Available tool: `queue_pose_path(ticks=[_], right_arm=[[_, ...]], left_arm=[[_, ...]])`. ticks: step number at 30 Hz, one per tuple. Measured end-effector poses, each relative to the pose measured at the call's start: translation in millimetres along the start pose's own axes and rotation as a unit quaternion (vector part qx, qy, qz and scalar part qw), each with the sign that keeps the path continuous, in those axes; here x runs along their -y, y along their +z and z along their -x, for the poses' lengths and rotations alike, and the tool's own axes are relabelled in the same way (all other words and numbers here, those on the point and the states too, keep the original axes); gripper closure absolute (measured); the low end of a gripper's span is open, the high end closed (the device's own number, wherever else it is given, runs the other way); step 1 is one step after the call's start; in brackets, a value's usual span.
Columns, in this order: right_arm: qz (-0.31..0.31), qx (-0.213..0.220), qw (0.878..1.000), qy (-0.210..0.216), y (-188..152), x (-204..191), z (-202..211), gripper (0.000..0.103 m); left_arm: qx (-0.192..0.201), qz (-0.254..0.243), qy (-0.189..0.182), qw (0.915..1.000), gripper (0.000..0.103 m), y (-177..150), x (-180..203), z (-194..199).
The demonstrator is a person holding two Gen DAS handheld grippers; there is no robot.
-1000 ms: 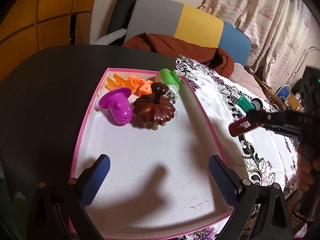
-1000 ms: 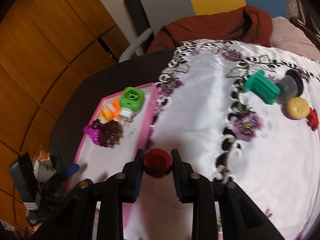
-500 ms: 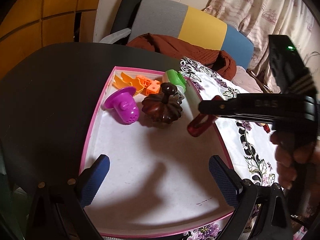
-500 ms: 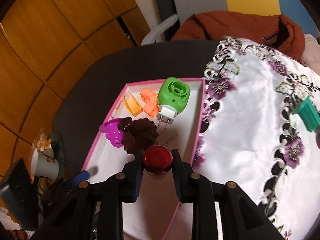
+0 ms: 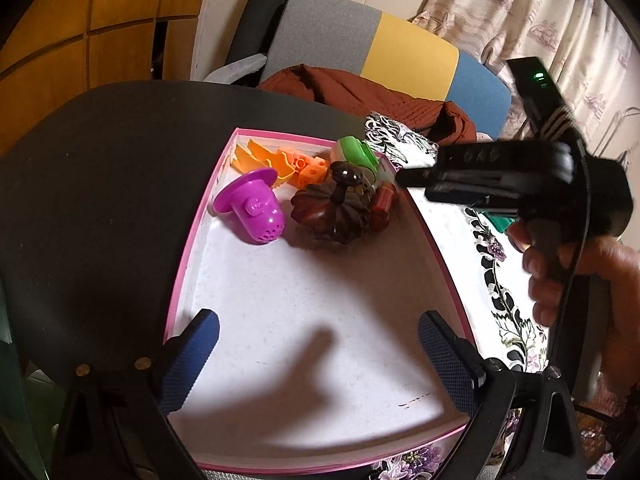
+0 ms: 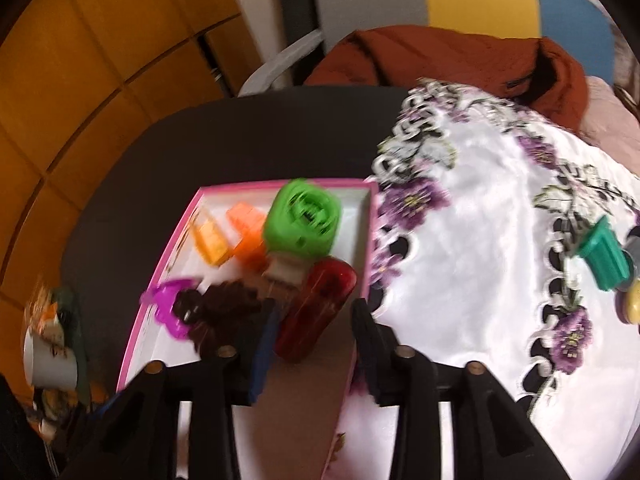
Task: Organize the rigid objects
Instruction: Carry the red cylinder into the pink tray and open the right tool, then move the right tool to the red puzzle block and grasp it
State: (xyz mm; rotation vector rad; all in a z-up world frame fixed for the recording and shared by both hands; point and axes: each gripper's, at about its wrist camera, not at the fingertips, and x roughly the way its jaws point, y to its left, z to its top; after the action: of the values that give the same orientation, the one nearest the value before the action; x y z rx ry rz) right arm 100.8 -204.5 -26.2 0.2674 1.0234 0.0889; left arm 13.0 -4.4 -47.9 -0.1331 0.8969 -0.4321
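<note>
Right gripper (image 6: 314, 322), reaching over the right rim of the pink tray (image 5: 182, 264), with its fingers spread apart; the red cylinder (image 6: 316, 310) lies between them on the tray floor. Whether either finger touches it cannot be told through the motion blur. In the left wrist view the same red cylinder (image 5: 382, 206) sits at the far right part of the tray, against the dark brown pumpkin-shaped lid (image 5: 334, 212) and just in front of the green plug-in device (image 5: 356, 156). A purple strainer cup (image 5: 252, 210) lies on its side to the left of the lid, and orange plastic pieces (image 5: 280, 162) fill the far left corner.

Left gripper (image 5: 318, 354), held low over the near end of the tray, its blue-padded fingers (image 5: 194, 354) wide apart with nothing between them; its shadow falls on the white tray floor.

The person's hand (image 5: 576, 276) grips the black handle of the right gripper at the right of the left wrist view.

The tray rests on a dark round table (image 5: 92, 184). Beside it, a white cloth with purple flowers (image 6: 480, 240) carries a teal ridged piece (image 6: 604, 258) and a yellow round object (image 6: 634, 306) near its right edge. A chair (image 5: 360, 44) draped with a rust-coloured garment (image 6: 448, 60) stands behind the table.
</note>
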Motion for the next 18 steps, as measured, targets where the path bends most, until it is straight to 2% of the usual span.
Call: queue_pose_path(ticks=[2, 10, 18], right_arm=[[-0.021, 0.021, 0.999, 0.017, -0.5, 8.2, 10.4, 0.063], [-0.028, 0.071, 0.997, -0.006, -12.3, 23.9, 45.6, 0.062], [-0.027, 0.061, 0.998, 0.0, -36.0, 34.0, 56.2, 0.062]], left_arm=[[0.0, 0.0, 0.0, 1.0, 0.003, -0.1, -0.1, -0.1], [0.0, 0.002, -0.002, 1.0, 0.003, -1.0, 1.9, -0.1], [0.0, 0.001, 0.01, 0.9999, 0.002, 0.9, 5.9, -1.2]])
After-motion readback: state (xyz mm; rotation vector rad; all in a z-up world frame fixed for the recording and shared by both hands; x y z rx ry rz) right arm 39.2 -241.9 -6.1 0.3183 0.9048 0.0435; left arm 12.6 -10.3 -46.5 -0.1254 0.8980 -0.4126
